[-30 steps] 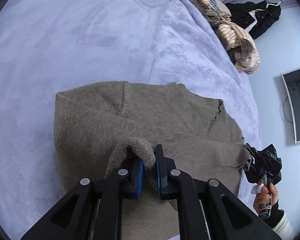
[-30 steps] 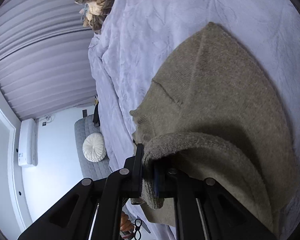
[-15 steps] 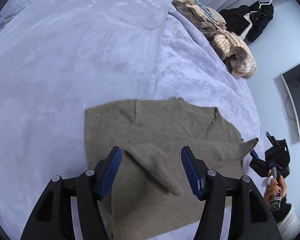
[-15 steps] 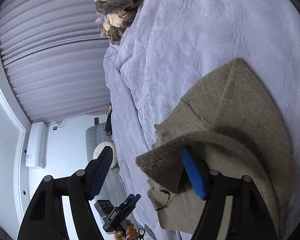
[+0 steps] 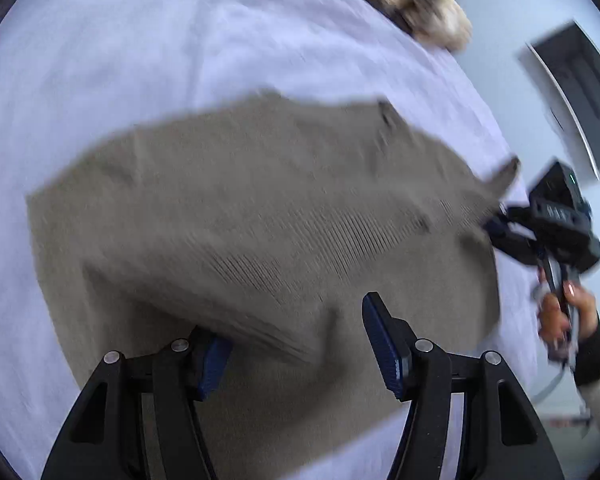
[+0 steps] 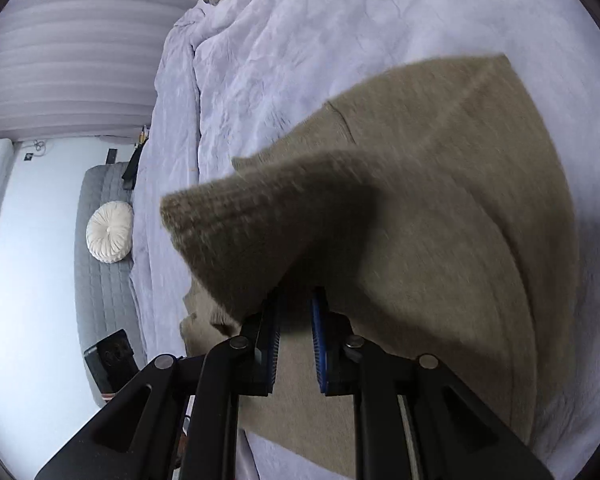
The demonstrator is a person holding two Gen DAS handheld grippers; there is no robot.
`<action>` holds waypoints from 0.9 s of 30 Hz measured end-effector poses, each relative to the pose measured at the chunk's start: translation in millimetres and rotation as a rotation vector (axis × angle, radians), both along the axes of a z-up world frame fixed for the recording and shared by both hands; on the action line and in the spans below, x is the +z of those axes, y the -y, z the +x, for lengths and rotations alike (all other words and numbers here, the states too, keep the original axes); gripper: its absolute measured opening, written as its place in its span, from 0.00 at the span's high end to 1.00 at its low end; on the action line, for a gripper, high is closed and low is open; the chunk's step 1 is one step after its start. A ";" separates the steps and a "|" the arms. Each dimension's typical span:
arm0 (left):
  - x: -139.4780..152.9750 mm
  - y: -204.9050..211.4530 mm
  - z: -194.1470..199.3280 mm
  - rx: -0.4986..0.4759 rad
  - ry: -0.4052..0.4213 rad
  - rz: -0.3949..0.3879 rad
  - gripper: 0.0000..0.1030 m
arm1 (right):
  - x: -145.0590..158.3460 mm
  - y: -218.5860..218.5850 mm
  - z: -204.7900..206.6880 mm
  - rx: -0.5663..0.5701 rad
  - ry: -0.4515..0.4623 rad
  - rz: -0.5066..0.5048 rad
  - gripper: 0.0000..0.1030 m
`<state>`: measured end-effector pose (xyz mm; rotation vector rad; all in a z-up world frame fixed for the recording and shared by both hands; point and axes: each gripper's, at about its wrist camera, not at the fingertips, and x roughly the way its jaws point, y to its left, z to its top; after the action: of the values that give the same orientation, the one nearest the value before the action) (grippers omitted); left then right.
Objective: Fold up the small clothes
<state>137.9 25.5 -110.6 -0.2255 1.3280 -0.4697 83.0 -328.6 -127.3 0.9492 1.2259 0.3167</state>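
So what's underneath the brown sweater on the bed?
The sweater lies on a lilac blanket, which shows all around it. Whether anything else lies between them is hidden by the knit.

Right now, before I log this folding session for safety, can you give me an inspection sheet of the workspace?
Surface: lilac bed cover, soft and rumpled.
Job's things: olive sweater lies spread on it, one edge folded over.
Clutter: blurred pile of clothes at the bed's far edge.
Grippers: left gripper open, jaws have just been opening, folded edge loose between them; right gripper shut on a lifted sweater corner, jaws have just been closing.
Cables: what looks like a thin cord below the hand.
Surroundings: curtain, grey sofa with round cushion, dark wall panel.
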 end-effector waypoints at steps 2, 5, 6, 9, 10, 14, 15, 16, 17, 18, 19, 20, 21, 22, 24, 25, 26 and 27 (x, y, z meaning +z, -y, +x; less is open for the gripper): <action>4.3 -7.3 19.3 0.114 0.045 0.038 0.39 | -0.5 5.3 18.2 -0.051 0.009 0.000 0.81; 6.3 -23.9 43.5 0.245 0.070 0.071 0.39 | -2.1 18.7 37.3 -0.112 0.017 -0.031 0.81; 7.1 -29.7 49.7 0.274 0.084 0.102 0.39 | -2.7 23.6 40.4 -0.131 0.012 -0.043 0.77; 7.2 -52.4 62.3 0.354 0.079 0.152 0.39 | -6.6 43.7 43.0 -0.214 -0.023 -0.057 0.48; 8.3 -58.6 61.3 0.360 0.072 0.153 0.39 | -6.0 49.3 40.1 -0.240 -0.021 -0.039 0.47; 7.9 -70.3 43.7 0.313 0.077 0.217 0.19 | 1.1 63.2 26.2 -0.287 -0.011 -0.055 0.41; 8.5 -75.4 36.1 0.306 0.083 0.233 0.19 | 3.4 66.3 22.6 -0.295 -0.017 -0.063 0.37; 8.8 -80.5 29.1 0.299 0.081 0.231 0.19 | 5.9 68.6 18.9 -0.304 -0.021 -0.064 0.36; 7.6 -84.9 21.7 0.296 0.069 0.222 0.19 | 8.1 69.0 16.7 -0.309 -0.021 -0.064 0.33; 8.2 -90.5 14.3 0.299 0.055 0.211 0.19 | 11.6 69.5 10.9 -0.307 -0.020 -0.069 0.32; 7.5 -96.4 4.9 0.304 0.037 0.191 0.19 | 16.3 68.8 4.2 -0.295 -0.015 -0.079 0.32; 6.7 -100.5 -4.6 0.308 0.019 0.173 0.19 | 20.5 65.6 -1.7 -0.281 -0.009 -0.084 0.32; 5.5 -104.5 -15.6 0.312 -0.005 0.153 0.19 | 23.6 61.3 -10.5 -0.263 -0.003 -0.088 0.32; 3.5 -109.3 -25.4 0.317 -0.026 0.137 0.19 | 26.4 57.0 -22.6 -0.243 -0.003 -0.085 0.32; -0.8 -117.9 -48.5 0.329 -0.064 0.112 0.19 | 27.2 45.3 -43.2 -0.216 -0.019 -0.062 0.28; -2.9 -120.9 -59.8 0.330 -0.079 0.107 0.19 | 26.0 39.7 -60.4 -0.199 -0.032 -0.037 0.25; -5.4 -123.3 -72.7 0.331 -0.096 0.102 0.19 | 24.8 36.1 -75.8 -0.186 -0.041 -0.019 0.21; -7.5 -122.7 -81.1 0.331 -0.110 0.095 0.19 | 22.7 31.1 -93.6 -0.172 -0.054 0.004 0.22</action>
<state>56.8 148.2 -118.1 -0.3886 1.3840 -0.1158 -10.6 -359.8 -104.5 1.0642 1.1837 0.1586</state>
